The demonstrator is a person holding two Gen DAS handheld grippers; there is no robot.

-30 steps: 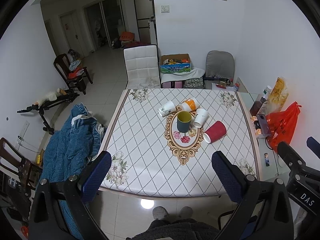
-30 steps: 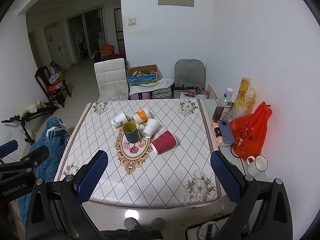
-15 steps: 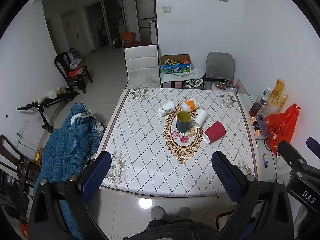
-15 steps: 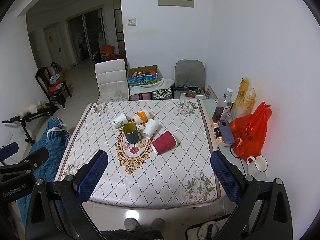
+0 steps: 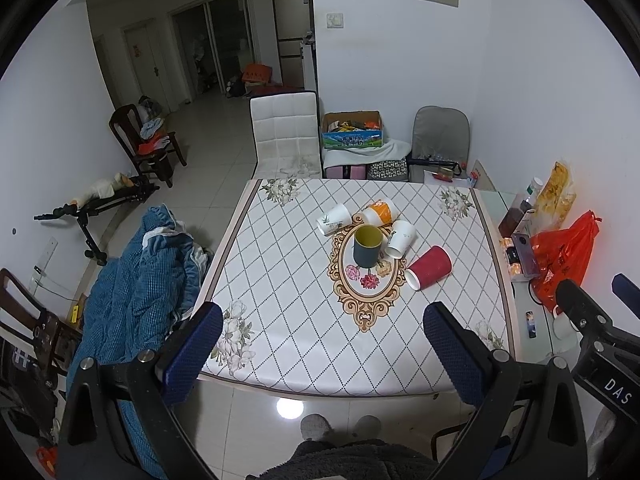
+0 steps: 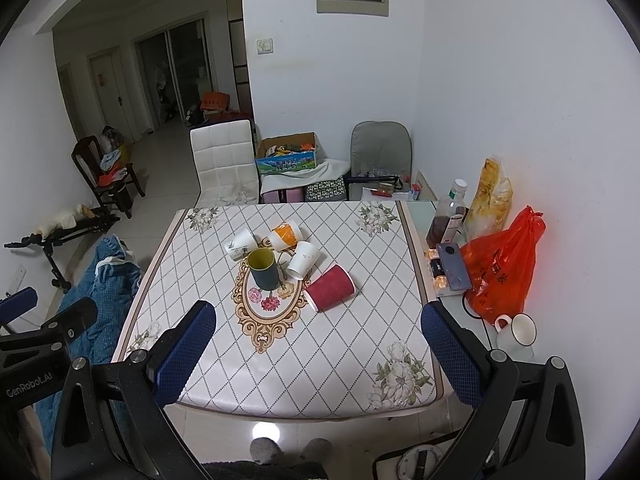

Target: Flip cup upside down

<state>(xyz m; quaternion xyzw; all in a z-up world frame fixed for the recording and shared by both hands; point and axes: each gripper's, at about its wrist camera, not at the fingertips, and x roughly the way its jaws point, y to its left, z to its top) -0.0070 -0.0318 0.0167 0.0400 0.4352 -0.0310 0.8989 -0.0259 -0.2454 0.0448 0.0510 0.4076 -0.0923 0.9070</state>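
Observation:
A dark green cup [image 5: 367, 246] with a yellow inside stands upright at the middle of the table [image 5: 288, 344]; it also shows in the right wrist view [image 6: 264, 269]. Around it lie a red cup [image 5: 429, 267] [image 6: 330, 287], two white cups [image 5: 334, 219] [image 5: 401, 238] and an orange-and-white cup [image 5: 379, 211], all on their sides. My left gripper [image 5: 323, 340] is open and empty, held high before the table's near edge. My right gripper [image 6: 318, 340] is open and empty, likewise far from the cups.
A side shelf on the right holds an orange bag [image 6: 504, 268], a bottle [image 6: 448, 216], a phone [image 6: 452, 266] and a white mug [image 6: 518, 330]. A blue quilt [image 5: 132, 280] lies left of the table. Chairs [image 5: 286, 134] stand behind it.
Both grippers have drifted slightly back and up; the table looks marginally smaller. The cups have not moved.

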